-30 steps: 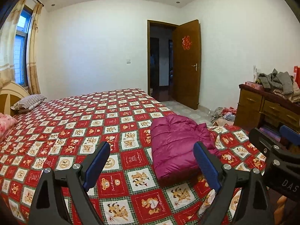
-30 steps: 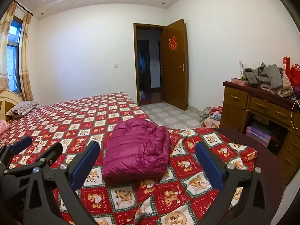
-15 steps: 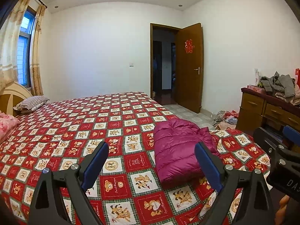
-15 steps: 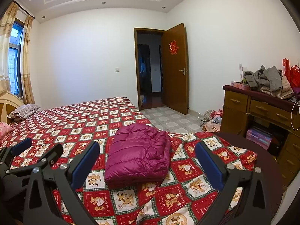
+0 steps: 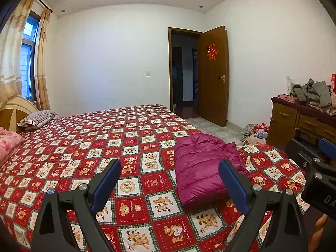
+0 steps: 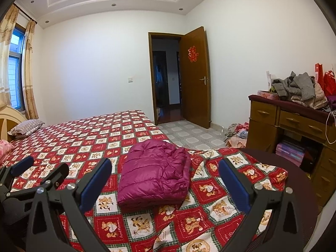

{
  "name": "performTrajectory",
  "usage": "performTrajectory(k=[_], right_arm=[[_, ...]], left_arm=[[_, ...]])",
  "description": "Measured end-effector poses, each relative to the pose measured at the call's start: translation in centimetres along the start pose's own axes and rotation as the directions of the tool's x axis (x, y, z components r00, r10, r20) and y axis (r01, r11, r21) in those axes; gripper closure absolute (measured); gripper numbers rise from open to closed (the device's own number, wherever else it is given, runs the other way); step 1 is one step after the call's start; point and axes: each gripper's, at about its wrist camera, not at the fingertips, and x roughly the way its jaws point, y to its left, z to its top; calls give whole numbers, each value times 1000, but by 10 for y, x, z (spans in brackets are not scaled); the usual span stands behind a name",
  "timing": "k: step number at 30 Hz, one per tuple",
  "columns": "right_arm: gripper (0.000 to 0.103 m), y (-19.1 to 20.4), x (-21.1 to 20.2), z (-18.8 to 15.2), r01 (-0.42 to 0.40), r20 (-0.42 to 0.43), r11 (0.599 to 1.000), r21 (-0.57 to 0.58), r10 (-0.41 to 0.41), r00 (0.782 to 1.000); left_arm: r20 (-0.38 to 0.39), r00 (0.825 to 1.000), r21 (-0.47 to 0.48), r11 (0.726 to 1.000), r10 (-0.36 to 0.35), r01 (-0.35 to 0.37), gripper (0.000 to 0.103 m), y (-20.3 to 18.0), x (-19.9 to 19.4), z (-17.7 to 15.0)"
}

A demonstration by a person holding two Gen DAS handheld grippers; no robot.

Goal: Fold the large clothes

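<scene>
Both tools spread wide and empty above the near bed (image 5: pixel 126 126) edge: left tool (image 5: pixel 169 174), right tool (image 6: pixel 164 173). Folded magenta puffer jacket (image 6: pixel 154 172) lies on the bear-print bedspread near the bed's right corner, untouched; its near edge partly hidden behind the left tool's right finger (image 5: pixel 233 185). Right tool cut off at the left view's right edge; clothes heap (image 6: pixel 300 89) on the far-right dresser too jumbled to identify.

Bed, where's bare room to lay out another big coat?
Most of the bedspread is free: the wide stretch between the folded purple jacket and the pillows. The foot corner right of the jacket is narrow and rumpled. The dresser top is crowded with clothes.
</scene>
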Motion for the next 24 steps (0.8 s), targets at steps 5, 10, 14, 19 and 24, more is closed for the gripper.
performTrajectory(k=[5, 10, 14, 19, 24], right_arm=[[0, 0, 0, 0, 2, 0, 1000, -3, -2, 1000], [0, -1, 0, 0, 1, 2, 1000, 0, -1, 1000], [0, -3, -2, 2, 7, 6, 1000, 9, -7, 1000], [0, -6, -3, 4, 10, 11, 1000, 12, -10, 1000], [0, -6, -4, 4, 11, 17, 1000, 11, -12, 1000]], left_arm=[[2, 1000, 8, 1000, 18, -18, 9, 0, 0, 0], [8, 999, 19, 999, 35, -36, 8, -1, -1, 1], [16, 999, 22, 999, 41, -42, 8, -1, -2, 2], [16, 999, 21, 999, 50, -50, 8, -1, -2, 4], [-8, 998, -14, 998, 62, -62, 8, 5, 2, 6]])
